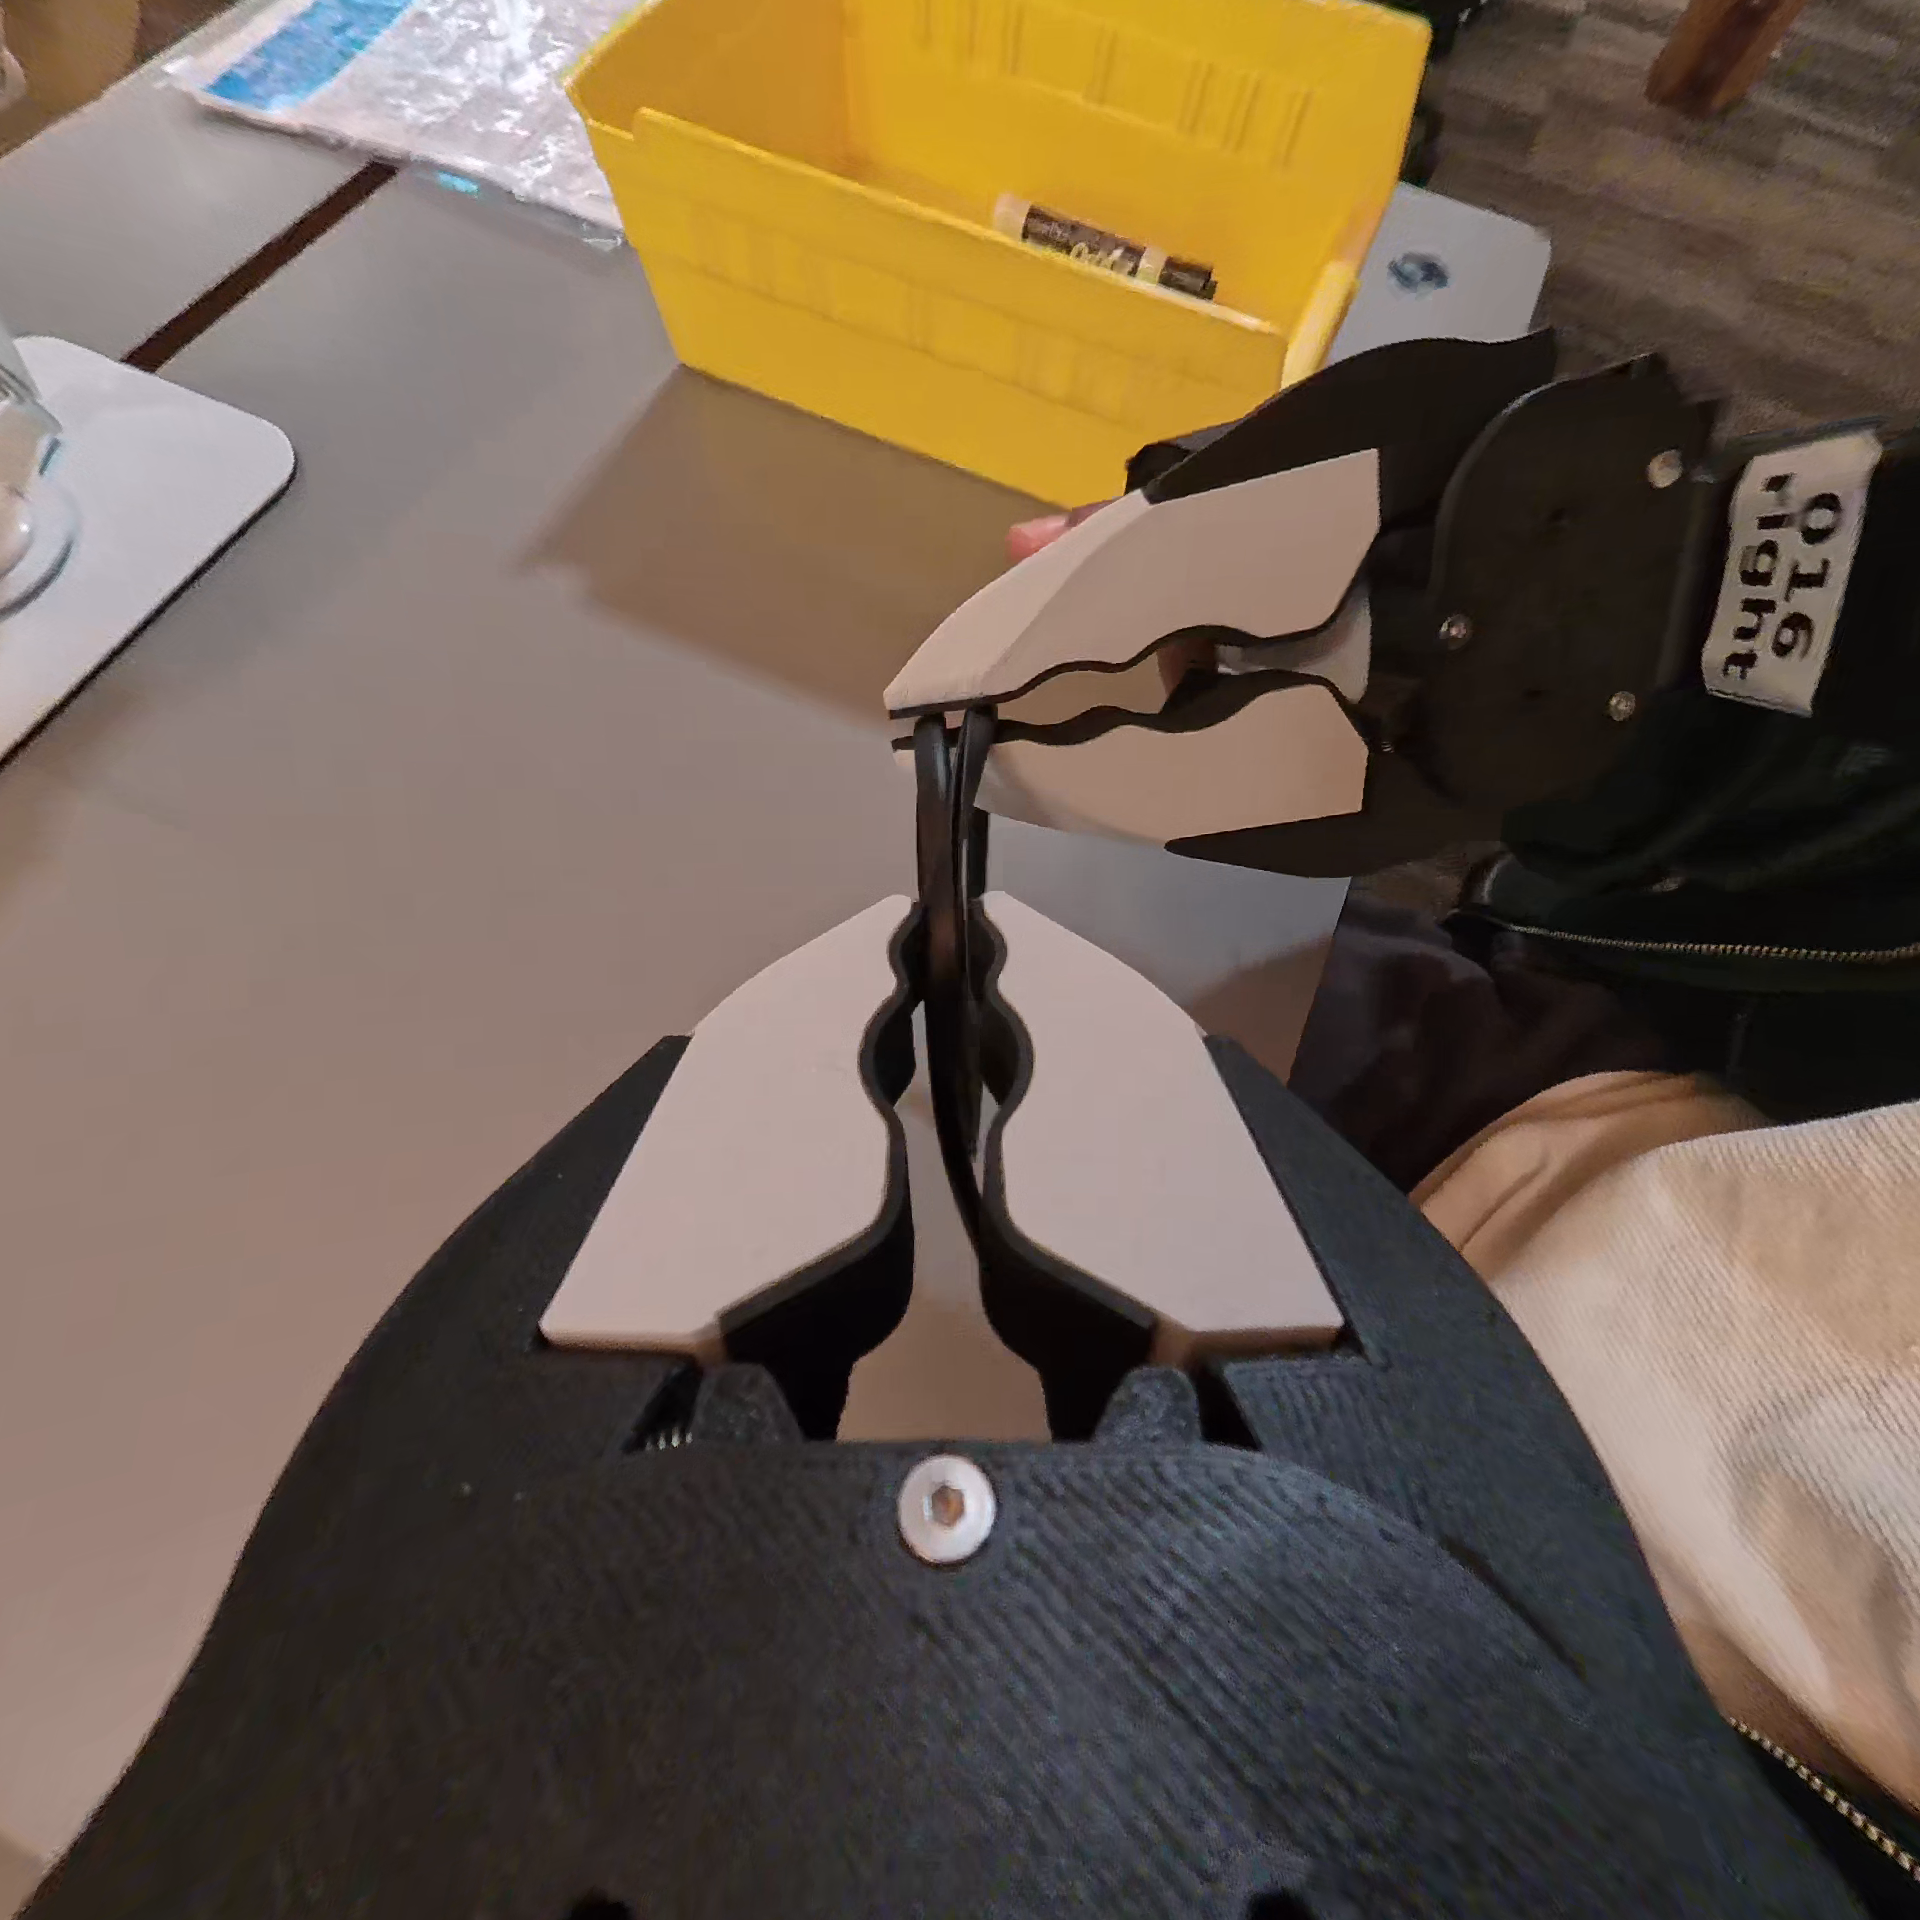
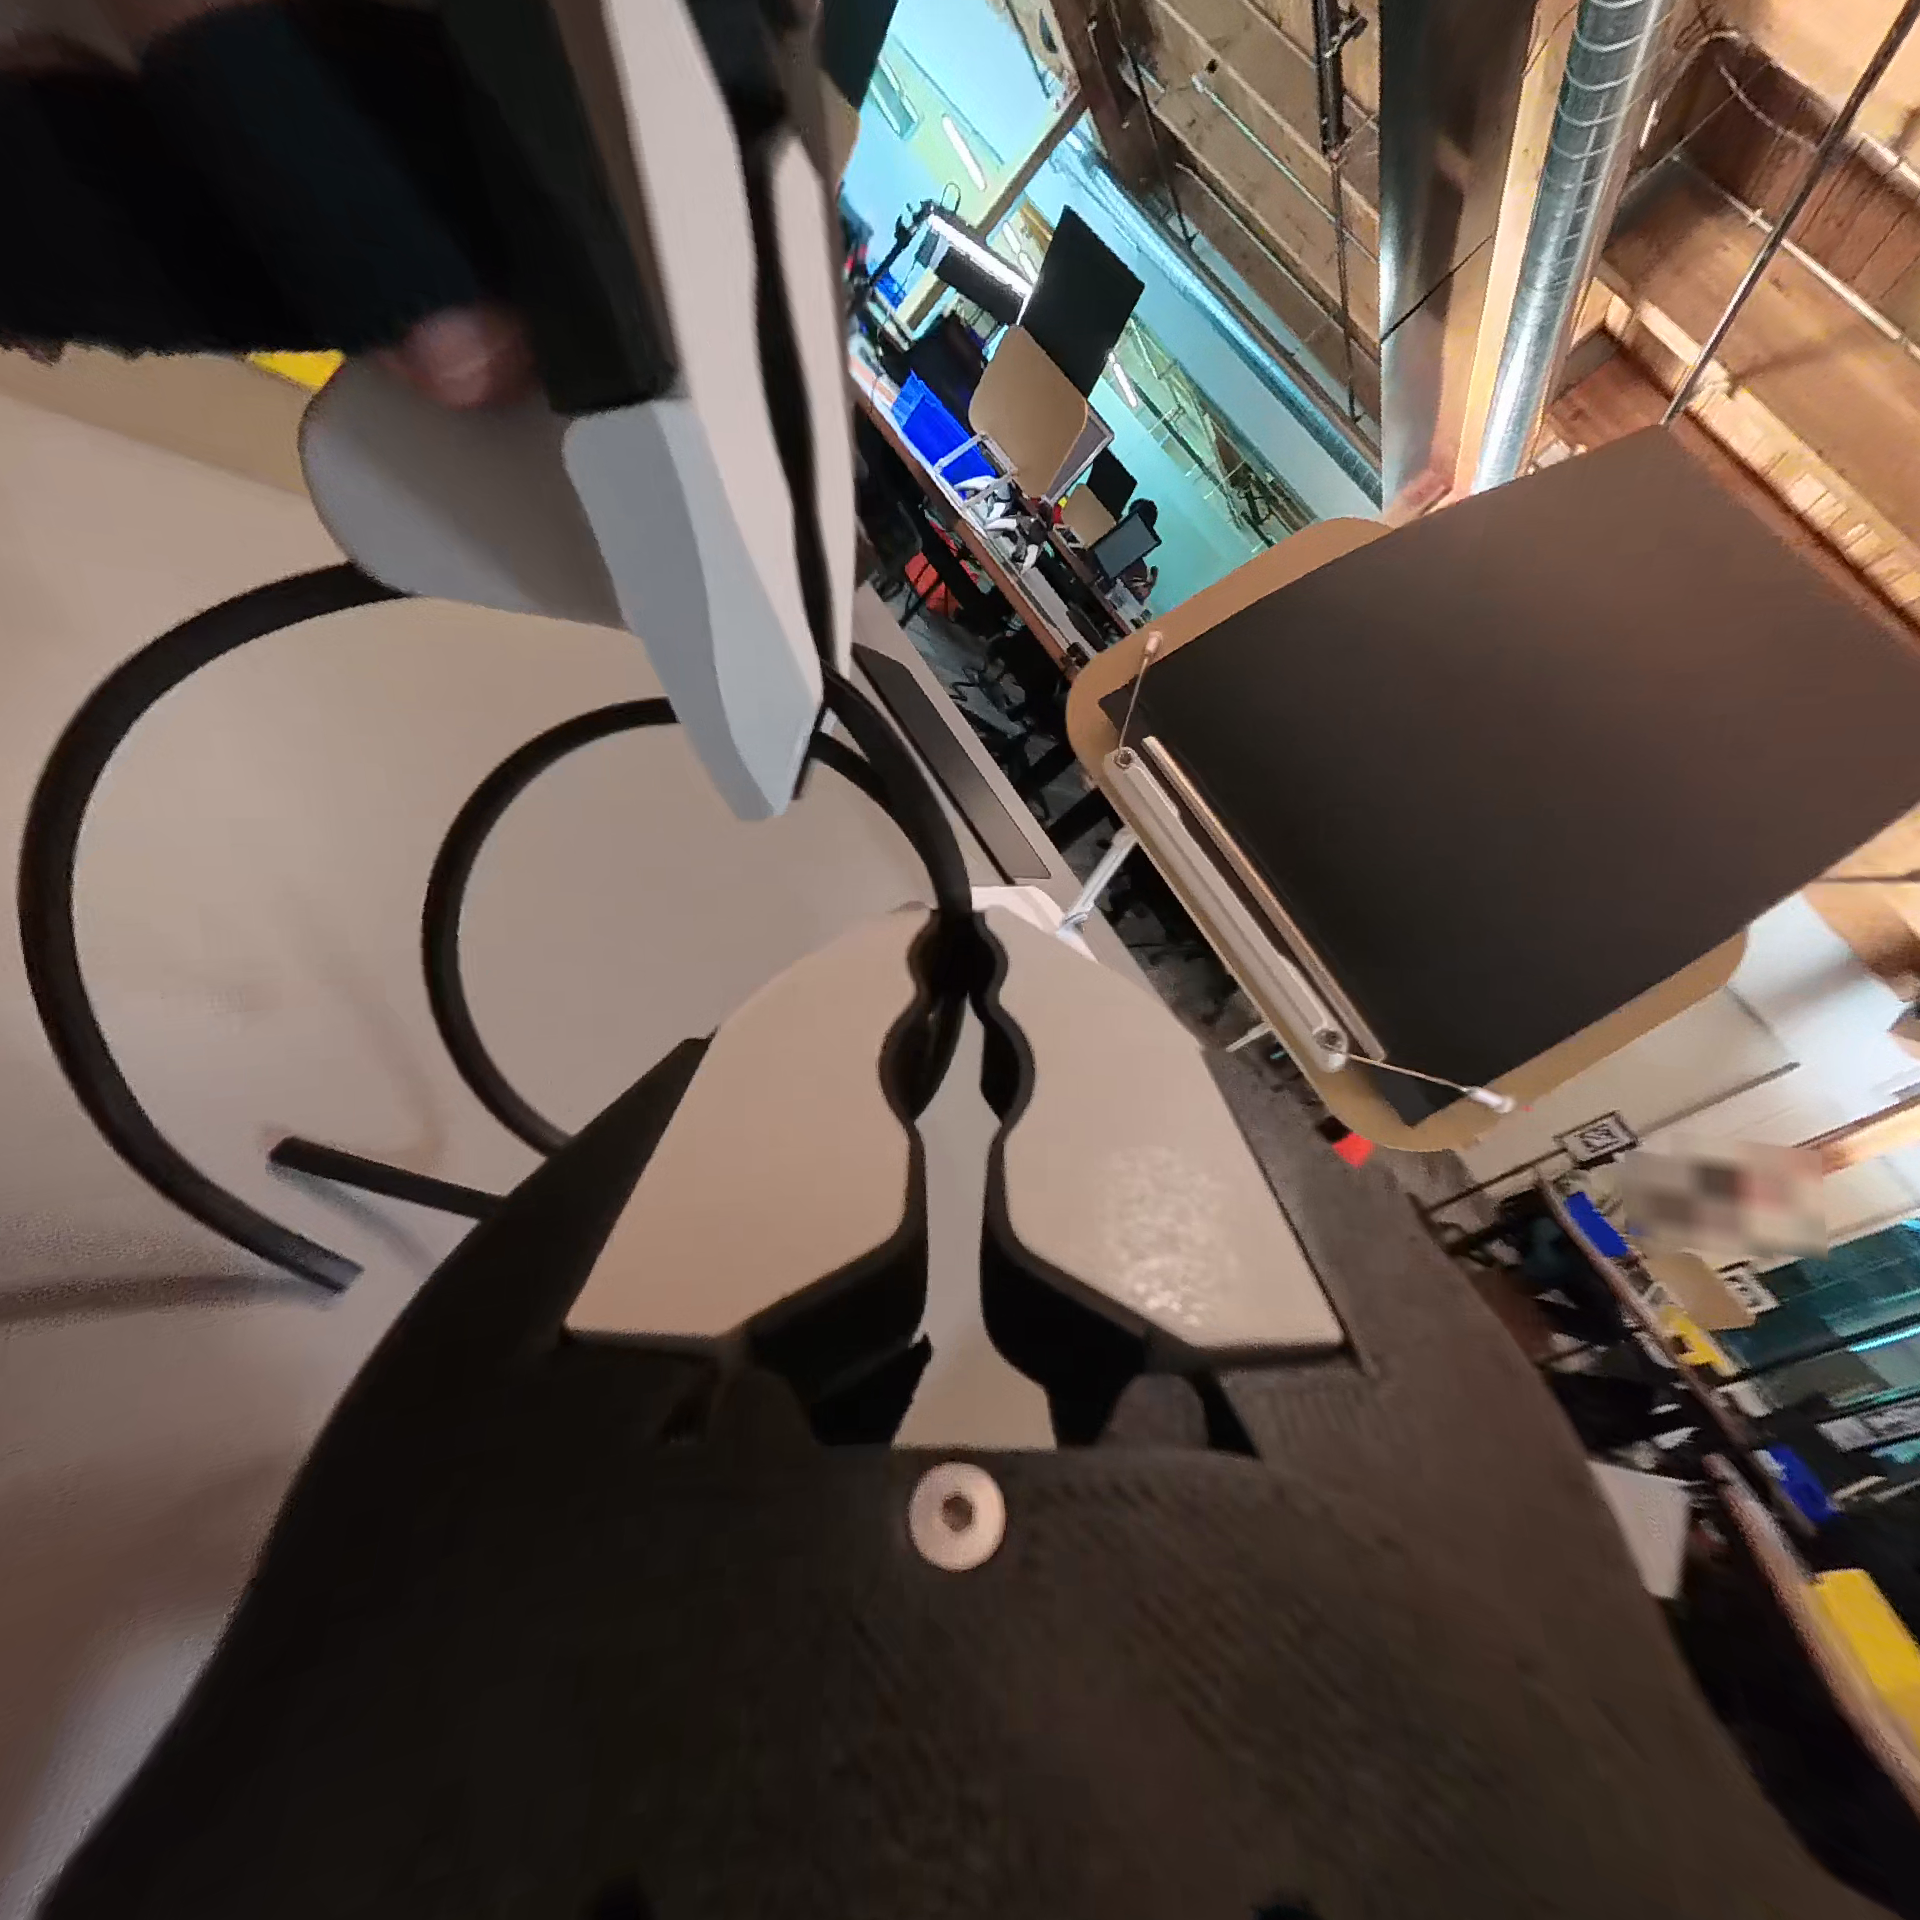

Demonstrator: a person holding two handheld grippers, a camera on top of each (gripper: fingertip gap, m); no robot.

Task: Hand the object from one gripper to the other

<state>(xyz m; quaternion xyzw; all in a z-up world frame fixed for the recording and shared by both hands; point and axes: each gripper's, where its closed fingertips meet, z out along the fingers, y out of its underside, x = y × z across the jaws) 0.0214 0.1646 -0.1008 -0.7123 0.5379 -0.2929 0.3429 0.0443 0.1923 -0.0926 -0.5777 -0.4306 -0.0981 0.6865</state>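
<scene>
The object is a thin black strap (image 1: 940, 831) coiled into loops. In the left wrist view my left gripper (image 1: 951, 909) is shut on the lower part of the loops, which run up between its grey fingers. My right gripper (image 1: 899, 722) comes in from the right and is shut on the top of the same loops. In the right wrist view my right gripper (image 2: 951, 920) pinches the strap (image 2: 62, 883), whose coils and free ends spread to the left. The left gripper (image 2: 790, 779) reaches down from above, shut on the strap. Both hold it above the table (image 1: 416, 727).
A yellow bin (image 1: 935, 343) stands at the back of the table with a small tube (image 1: 1101, 249) inside. A foil bag (image 1: 416, 83) lies at the back left. A grey mat (image 1: 156, 488) with a glass on it is at the left. The person's beige trousers (image 1: 1714, 1351) are at the right. Only a small space, under 4 cm, lies between the two pairs of fingers.
</scene>
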